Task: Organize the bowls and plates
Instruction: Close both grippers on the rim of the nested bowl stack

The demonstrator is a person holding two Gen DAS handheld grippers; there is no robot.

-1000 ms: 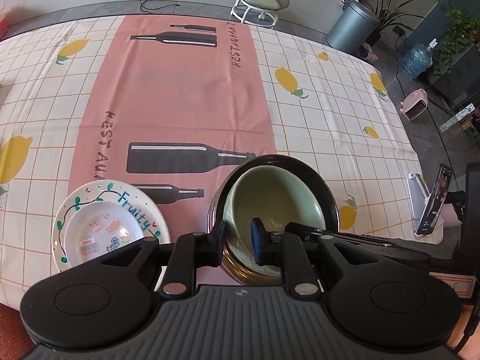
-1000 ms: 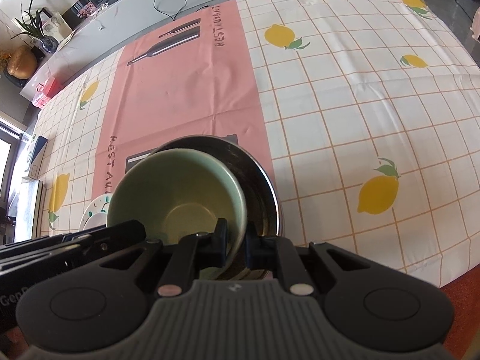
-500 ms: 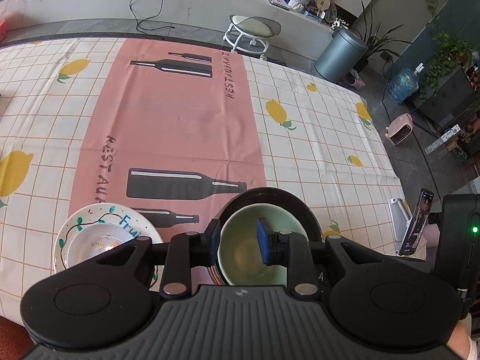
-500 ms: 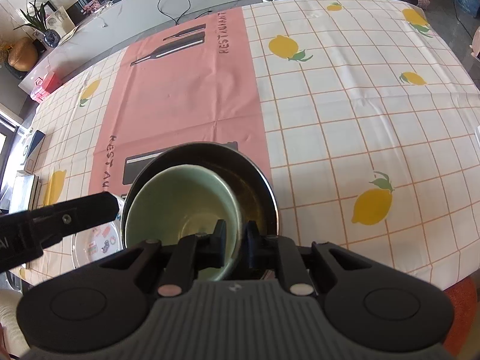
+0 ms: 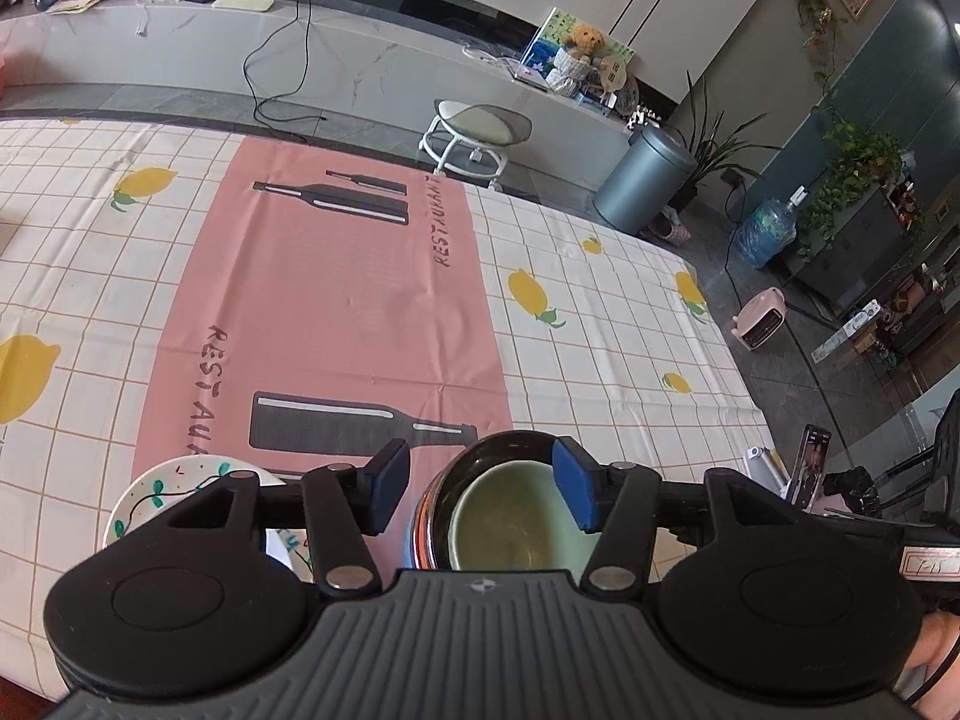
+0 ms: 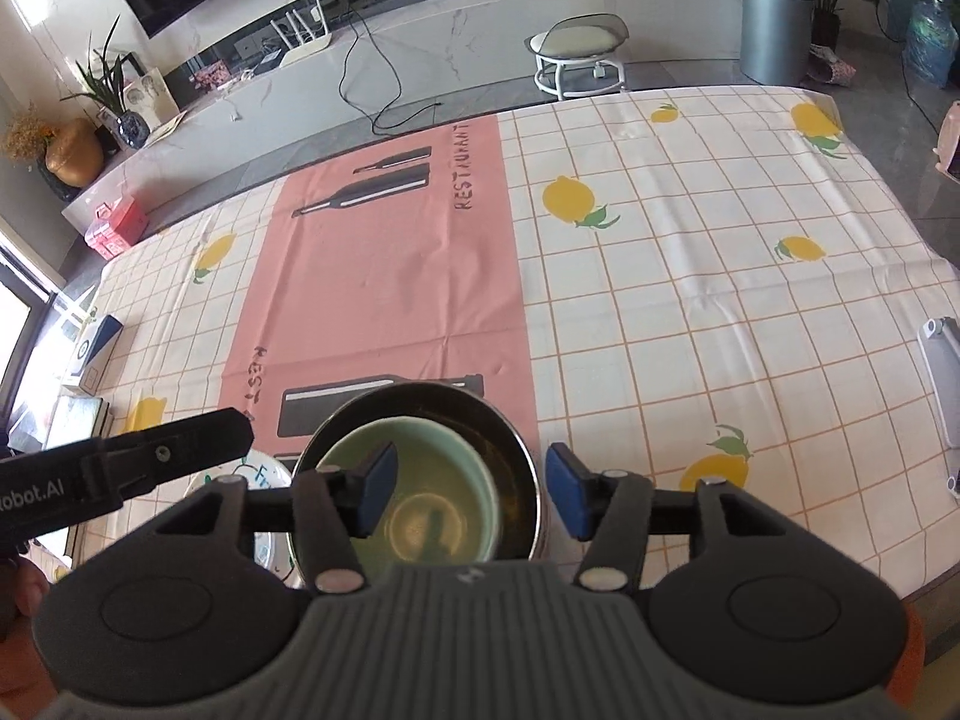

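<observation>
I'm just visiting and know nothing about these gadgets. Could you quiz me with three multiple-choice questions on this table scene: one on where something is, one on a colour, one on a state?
1. Where is the pale green ceramic bowl?
A. inside the dark metal bowl
B. on the white painted plate
C. on the stool

2. What colour is the tablecloth's middle strip?
A. blue
B. pink
C. grey

3. How do the right gripper's jaws stand?
A. clamped on the bowl
B. open, holding nothing
C. hidden

Answers: A, its rim sits within the metal rim; B, pink with bottle prints; B, pads stand apart, clear of both rims.

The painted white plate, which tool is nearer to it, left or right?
Left. The left tool hangs open with its left finger over the white plate; the right tool hangs open over the green bowl, beside the plate.
</observation>
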